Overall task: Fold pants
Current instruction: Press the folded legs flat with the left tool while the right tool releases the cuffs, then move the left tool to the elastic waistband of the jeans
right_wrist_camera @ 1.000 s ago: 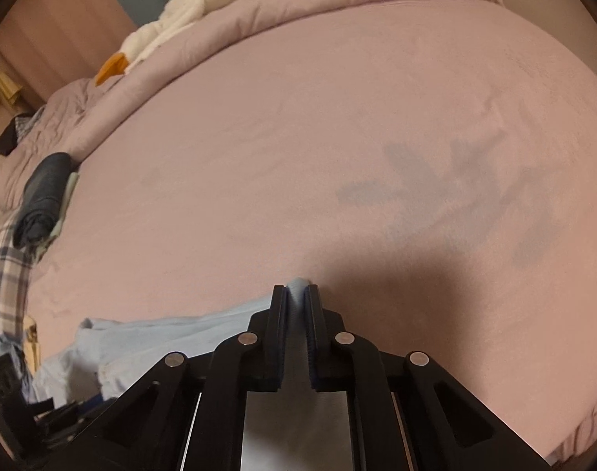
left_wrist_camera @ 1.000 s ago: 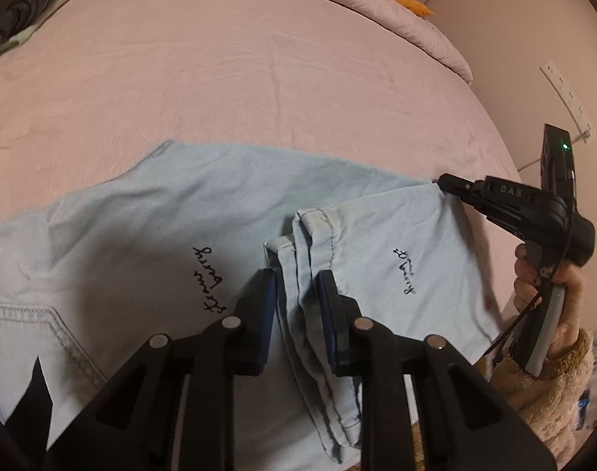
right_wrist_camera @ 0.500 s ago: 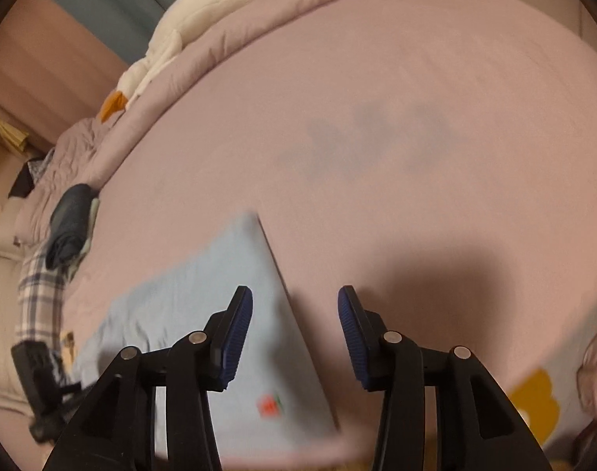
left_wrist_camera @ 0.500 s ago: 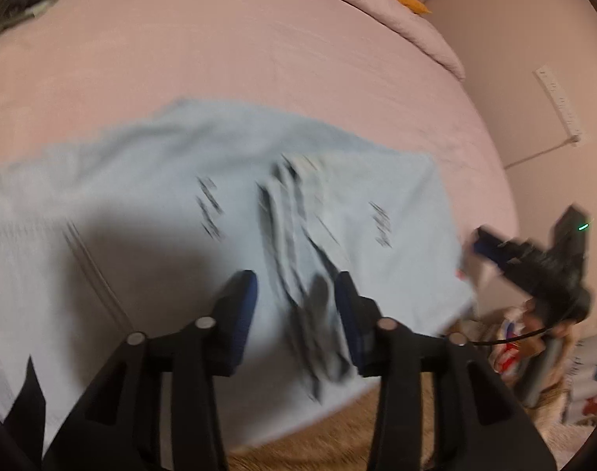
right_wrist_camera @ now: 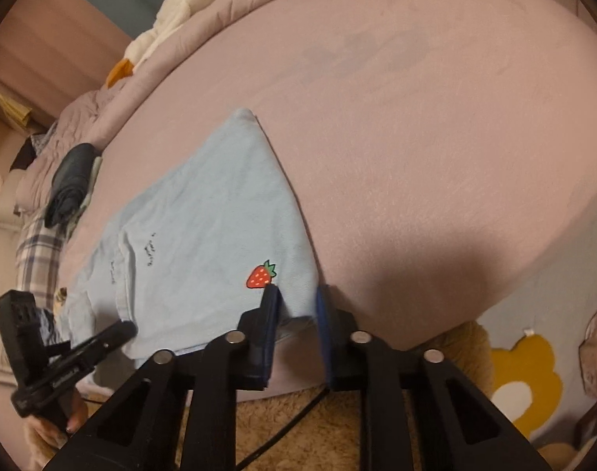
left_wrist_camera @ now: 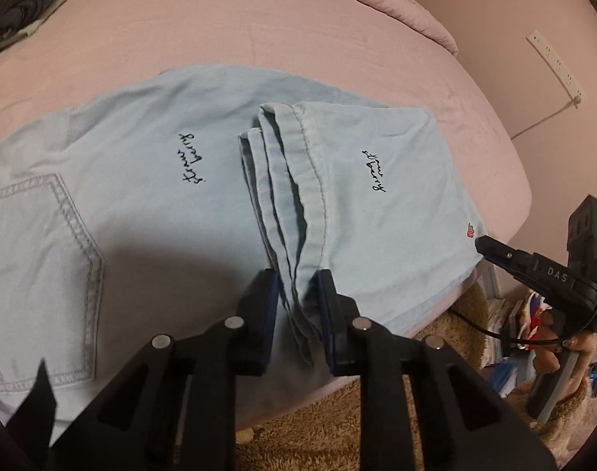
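Pink bed (left_wrist_camera: 259,31) fills most of both views, with a bunched-up quilt (right_wrist_camera: 204,19) along the far side and fuzzy tan carpet (left_wrist_camera: 330,420) below the near edge. Light blue pants (left_wrist_camera: 149,180) are laid flat near that edge, already folded over once, so the hems (left_wrist_camera: 286,180) sit stacked in the middle on top of the seat part, back pocket (left_wrist_camera: 43,274) off to the left.

Left gripper (left_wrist_camera: 296,306) comes in low from the bed's edge, pointing along the mattress, fingers (left_wrist_camera: 265,302) parted a bit with the stacked hem layers running between them. They're not clamped down on the cloth as far as I can see.

Right gripper (right_wrist_camera: 296,314) is at the folded end, held low from the carpet side, fingers (right_wrist_camera: 269,314) apart and straddling the near corner of the pants right by the little strawberry print (right_wrist_camera: 261,274). Not gripping either. From the left camera you can see it angled in toward that corner, handle held in the person's hand (left_wrist_camera: 549,357).

There's a dark rolled garment (right_wrist_camera: 69,184) and something plaid (right_wrist_camera: 39,259) further along the bed.
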### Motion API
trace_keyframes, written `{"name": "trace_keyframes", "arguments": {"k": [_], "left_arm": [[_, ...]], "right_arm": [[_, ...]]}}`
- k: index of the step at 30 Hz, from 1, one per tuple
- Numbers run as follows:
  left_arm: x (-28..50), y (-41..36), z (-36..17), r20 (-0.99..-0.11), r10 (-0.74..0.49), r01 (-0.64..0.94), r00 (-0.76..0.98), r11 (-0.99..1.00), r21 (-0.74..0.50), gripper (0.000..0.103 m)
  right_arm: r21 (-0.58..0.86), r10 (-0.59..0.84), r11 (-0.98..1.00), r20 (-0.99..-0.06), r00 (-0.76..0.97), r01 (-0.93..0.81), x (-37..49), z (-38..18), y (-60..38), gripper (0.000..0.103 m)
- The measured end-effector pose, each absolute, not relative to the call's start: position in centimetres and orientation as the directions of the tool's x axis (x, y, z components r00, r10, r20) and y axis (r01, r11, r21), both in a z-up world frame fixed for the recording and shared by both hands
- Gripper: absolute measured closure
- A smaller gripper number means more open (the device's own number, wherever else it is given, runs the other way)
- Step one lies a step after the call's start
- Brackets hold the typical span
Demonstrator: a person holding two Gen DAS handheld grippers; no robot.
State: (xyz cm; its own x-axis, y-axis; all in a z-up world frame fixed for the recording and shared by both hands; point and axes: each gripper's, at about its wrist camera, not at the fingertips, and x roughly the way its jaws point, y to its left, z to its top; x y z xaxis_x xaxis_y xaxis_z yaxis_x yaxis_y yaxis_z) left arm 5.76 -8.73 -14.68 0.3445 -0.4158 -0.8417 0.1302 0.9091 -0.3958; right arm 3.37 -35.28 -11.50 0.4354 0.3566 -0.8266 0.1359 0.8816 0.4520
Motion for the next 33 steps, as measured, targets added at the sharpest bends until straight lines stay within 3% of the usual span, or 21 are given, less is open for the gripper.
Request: {"name": "trace_keyframes", "arguments": {"k": [16,17,18,20,22,23,26,33], "left_arm": [[4.6,-7.0,-14.0,-0.827,-0.439,0.087,0.351,0.895,-0.438,0.081],[4.3,-6.6,-13.6,-0.83,-0.427,0.078,0.358,0.9,-0.429,0.083],[3.9,-6.0,-13.1,-0.839,-0.397,0.063,0.373,0.913,-0.404,0.081],[3.3,-4.8,-12.1,-0.84,-0.352,0.037,0.413,0.928,-0.37,0.064],[2.5,-3.0,-10.9,-0.826,-0.324,-0.001,0.462,0.931,-0.365,0.029],[2.0,-1.7,-10.1,-0.814,-0.302,-0.035,0.496,0.93,-0.367,0.025],[0.9,1.4,-8.9,-0.8,-0.237,-0.125,0.551,0.925,-0.359,0.021],[-2.1,9.5,-9.7,-0.813,-0.053,-0.397,0.581,0.853,-0.339,0.016]], "right_arm": [[0.397,0.283,0.897,-0.854,0.436,0.196,3.3,-12.0,-34.3,0.086],[0.381,0.266,0.902,-0.86,0.434,0.201,3.3,-11.8,-34.1,0.081],[0.336,0.22,0.919,-0.873,0.436,0.209,3.1,-11.3,-33.9,0.069],[0.25,0.13,0.944,-0.883,0.451,0.217,2.9,-10.1,-33.3,0.054],[0.212,0.096,0.959,-0.87,0.484,0.19,2.8,-8.4,-32.4,0.051],[0.211,0.1,0.963,-0.861,0.499,0.169,2.9,-7.7,-31.9,0.05],[0.218,0.129,0.971,-0.83,0.542,0.102,3.3,-5.9,-30.0,0.029],[0.264,0.263,0.961,-0.786,0.56,-0.081,4.2,-5.3,-23.9,0.026]]}}
